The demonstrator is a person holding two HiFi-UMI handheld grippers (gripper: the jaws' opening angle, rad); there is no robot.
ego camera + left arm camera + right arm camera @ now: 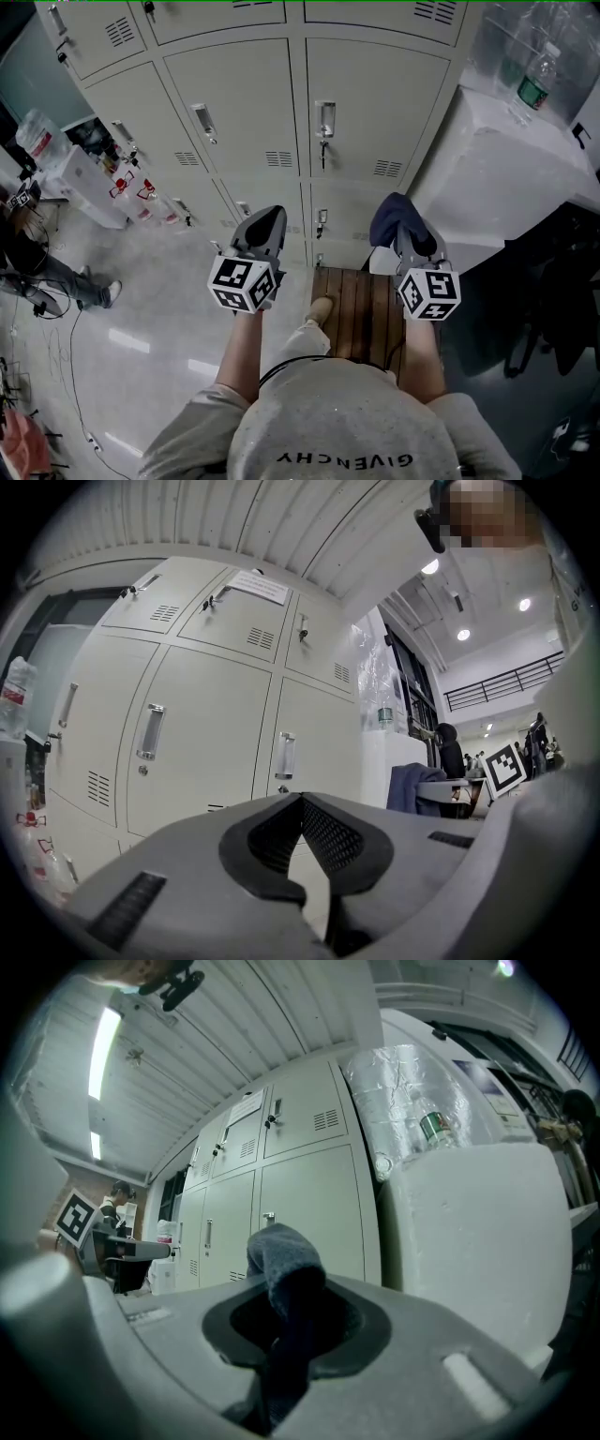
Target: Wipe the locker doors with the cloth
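The cream locker doors (253, 103) fill the top of the head view, with metal handles and vent slots. My right gripper (405, 230) is shut on a dark blue cloth (392, 217), which bunches up past the jaw tips a short way from a lower door. In the right gripper view the cloth (286, 1255) sticks up between the jaws of the right gripper (292, 1305), with the lockers (309, 1213) behind it. My left gripper (266, 221) is held level with it, shut and holding nothing. In its own view the left gripper (302, 803) points at the doors (206, 752).
I stand on a slatted wooden step (361, 314) in front of the lockers. A white cabinet (497, 178) with plastic-wrapped bottles (525, 56) on top stands close at the right. Boxes and bottles (84, 183) and a seated person (47, 272) are at the left.
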